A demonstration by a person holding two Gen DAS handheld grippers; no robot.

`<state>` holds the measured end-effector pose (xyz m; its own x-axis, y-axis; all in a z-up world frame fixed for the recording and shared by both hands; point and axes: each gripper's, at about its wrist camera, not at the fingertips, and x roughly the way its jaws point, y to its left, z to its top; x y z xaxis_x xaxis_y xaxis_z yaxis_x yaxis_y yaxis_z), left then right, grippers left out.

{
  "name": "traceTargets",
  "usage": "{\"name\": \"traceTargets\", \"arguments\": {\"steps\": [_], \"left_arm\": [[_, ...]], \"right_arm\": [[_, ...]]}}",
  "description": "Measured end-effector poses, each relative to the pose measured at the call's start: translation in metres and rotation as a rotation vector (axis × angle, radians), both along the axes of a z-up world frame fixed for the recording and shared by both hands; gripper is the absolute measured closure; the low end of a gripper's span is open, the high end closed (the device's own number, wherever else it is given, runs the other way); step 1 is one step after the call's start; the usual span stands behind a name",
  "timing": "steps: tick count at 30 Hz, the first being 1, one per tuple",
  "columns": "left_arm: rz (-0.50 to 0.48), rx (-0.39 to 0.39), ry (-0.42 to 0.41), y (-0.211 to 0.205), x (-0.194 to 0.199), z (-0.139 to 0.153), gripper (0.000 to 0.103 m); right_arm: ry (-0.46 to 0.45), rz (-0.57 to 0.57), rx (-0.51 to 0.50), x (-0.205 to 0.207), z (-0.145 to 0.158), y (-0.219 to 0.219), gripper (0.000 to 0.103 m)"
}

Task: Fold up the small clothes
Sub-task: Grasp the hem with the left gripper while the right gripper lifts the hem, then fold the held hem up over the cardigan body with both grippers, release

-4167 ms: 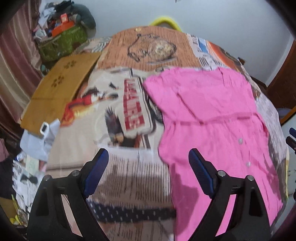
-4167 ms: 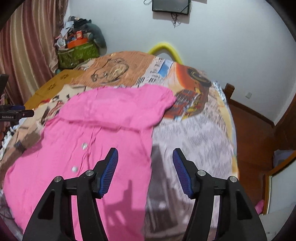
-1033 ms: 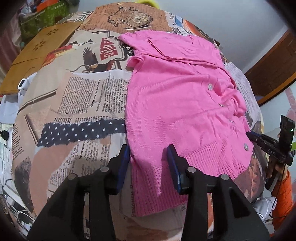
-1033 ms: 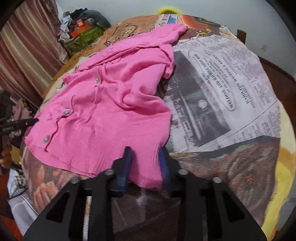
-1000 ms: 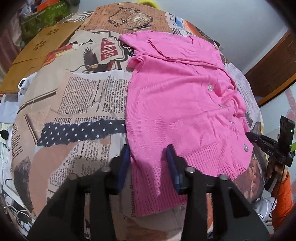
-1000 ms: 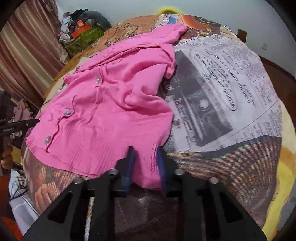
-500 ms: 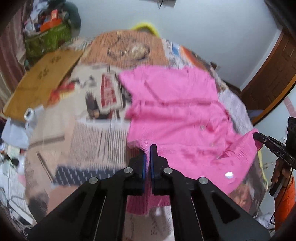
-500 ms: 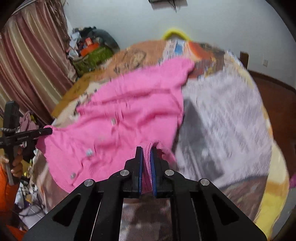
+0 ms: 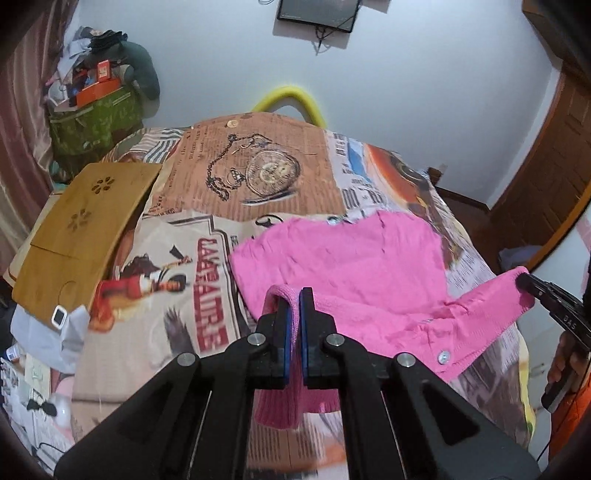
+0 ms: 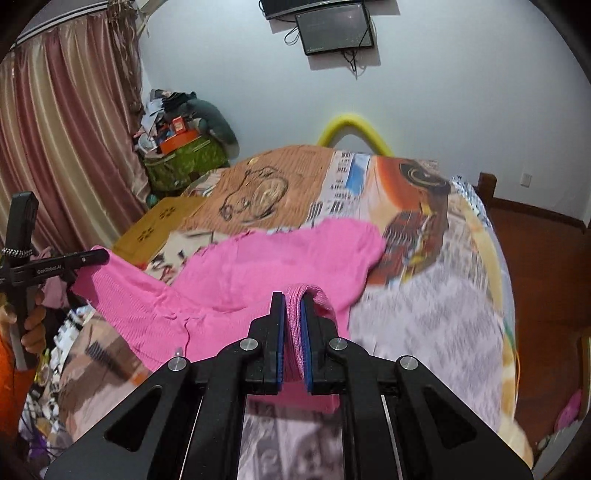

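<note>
With each tool clamped on a hem corner, the left tool (image 9: 295, 295) and right tool (image 10: 291, 295) hold the pink cardigan (image 9: 343, 258) raised off the bed (image 9: 266, 155). I judge the bottom-up fold underway; next, both corners must travel evenly ahead to the collar.

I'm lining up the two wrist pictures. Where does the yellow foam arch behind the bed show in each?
Left wrist view: the yellow foam arch sits upper centre, past the bedspread's pocket-watch print.
Right wrist view: the arch sits upper centre-right, against the wall.
Shared landmark: the wall-mounted screen hangs above the arch in both.
</note>
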<state>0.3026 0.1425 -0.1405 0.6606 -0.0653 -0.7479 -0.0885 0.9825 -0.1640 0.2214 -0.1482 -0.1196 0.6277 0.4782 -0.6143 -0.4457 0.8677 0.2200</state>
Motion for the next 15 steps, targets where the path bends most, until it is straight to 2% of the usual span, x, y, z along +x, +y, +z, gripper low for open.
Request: {"name": "traceTargets", "arguments": {"steps": [7,12,15], "left_arm": [[0.093,0.034,0.075,0.025,0.066,-0.043,0.100],[0.131,0.013,0.160,0.044,0.101,-0.092,0.100],[0.159,-0.025,0.206,0.054,0.115,-0.120,0.100]], "right_arm": [[0.007,-0.034,-0.029,0.058,-0.015,0.008,0.096],[0.068,-0.068,-0.054,0.102,-0.052,0.013,0.096],[0.109,-0.081,-0.069,0.119,-0.073,0.014,0.096]]}}
